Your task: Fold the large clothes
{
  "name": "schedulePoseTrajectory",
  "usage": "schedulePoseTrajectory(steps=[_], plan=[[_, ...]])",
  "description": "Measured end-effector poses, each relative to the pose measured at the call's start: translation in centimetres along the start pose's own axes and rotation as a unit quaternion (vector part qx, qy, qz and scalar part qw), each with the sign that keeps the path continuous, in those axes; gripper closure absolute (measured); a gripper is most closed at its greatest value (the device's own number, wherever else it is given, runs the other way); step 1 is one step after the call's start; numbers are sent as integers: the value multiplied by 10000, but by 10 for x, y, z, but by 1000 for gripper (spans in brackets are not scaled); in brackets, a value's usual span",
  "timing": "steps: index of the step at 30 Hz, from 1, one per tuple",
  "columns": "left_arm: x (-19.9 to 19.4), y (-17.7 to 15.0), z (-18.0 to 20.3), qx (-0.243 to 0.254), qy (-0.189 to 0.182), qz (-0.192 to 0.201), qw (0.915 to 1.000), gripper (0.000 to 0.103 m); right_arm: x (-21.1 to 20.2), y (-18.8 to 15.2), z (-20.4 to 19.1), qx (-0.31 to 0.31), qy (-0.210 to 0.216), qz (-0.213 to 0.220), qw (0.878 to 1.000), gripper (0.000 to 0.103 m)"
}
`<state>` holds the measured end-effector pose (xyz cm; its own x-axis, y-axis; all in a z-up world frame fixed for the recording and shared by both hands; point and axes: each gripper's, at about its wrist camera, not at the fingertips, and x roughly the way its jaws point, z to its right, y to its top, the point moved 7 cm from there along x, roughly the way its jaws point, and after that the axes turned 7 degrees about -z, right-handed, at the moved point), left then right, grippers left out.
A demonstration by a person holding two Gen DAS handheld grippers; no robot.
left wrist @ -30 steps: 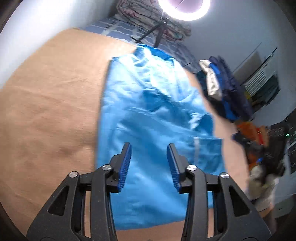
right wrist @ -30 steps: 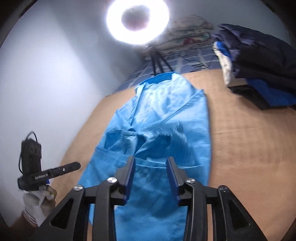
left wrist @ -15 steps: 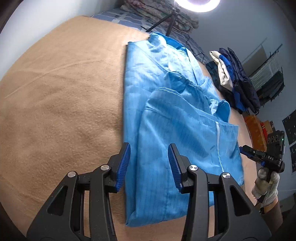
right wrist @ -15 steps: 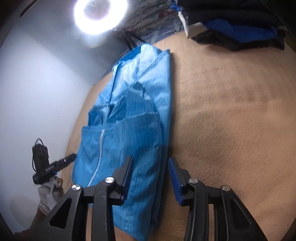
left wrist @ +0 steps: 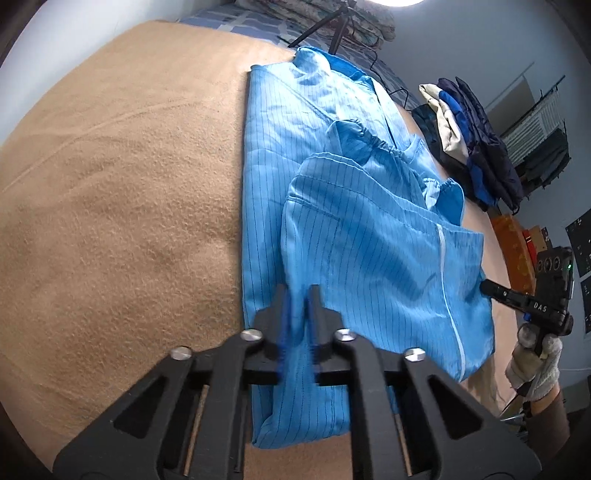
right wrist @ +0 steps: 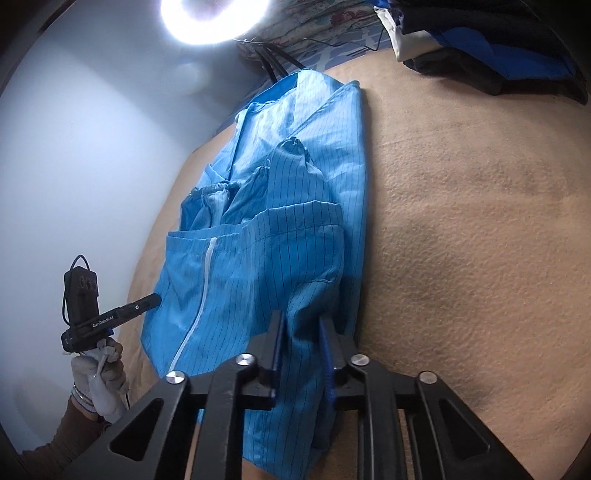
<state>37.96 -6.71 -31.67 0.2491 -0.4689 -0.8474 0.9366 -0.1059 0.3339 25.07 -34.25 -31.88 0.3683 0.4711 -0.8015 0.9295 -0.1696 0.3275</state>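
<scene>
A light blue pinstriped coat (left wrist: pixel 354 229) with a white zip lies partly folded on a tan blanket (left wrist: pixel 110 184); its hem is folded back over the body and the sleeve cuffs are tucked in the middle. My left gripper (left wrist: pixel 297 295) is shut on the fabric at the near left edge of the folded part. In the right wrist view the coat (right wrist: pixel 266 258) reaches under my right gripper (right wrist: pixel 301 325), whose jaws are closing with a bunched fold of the near right edge pressed between the pads. Each gripper also shows in the other's view, in a gloved hand (right wrist: pixel 99 373).
A pile of dark and blue clothes (left wrist: pixel 472 140) lies at the blanket's far right, seen also as the pile (right wrist: pixel 480 44) in the right wrist view. A ring light (right wrist: pixel 214 18) on a tripod (left wrist: pixel 332 26) stands behind the coat. Orange boxes (left wrist: pixel 517 251) are off the bed.
Both grippers sank onto the coat's near edge and went from open to closed on the fabric. The coat settled flat after being blurred and in motion a second ago.
</scene>
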Motion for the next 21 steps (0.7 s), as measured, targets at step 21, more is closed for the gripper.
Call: schedulePoseTrajectory(steps=[21], plan=[[-10,-27,-8,-164,253,68,9995,87,8,3,-12,-428,-966,44,9944,91]])
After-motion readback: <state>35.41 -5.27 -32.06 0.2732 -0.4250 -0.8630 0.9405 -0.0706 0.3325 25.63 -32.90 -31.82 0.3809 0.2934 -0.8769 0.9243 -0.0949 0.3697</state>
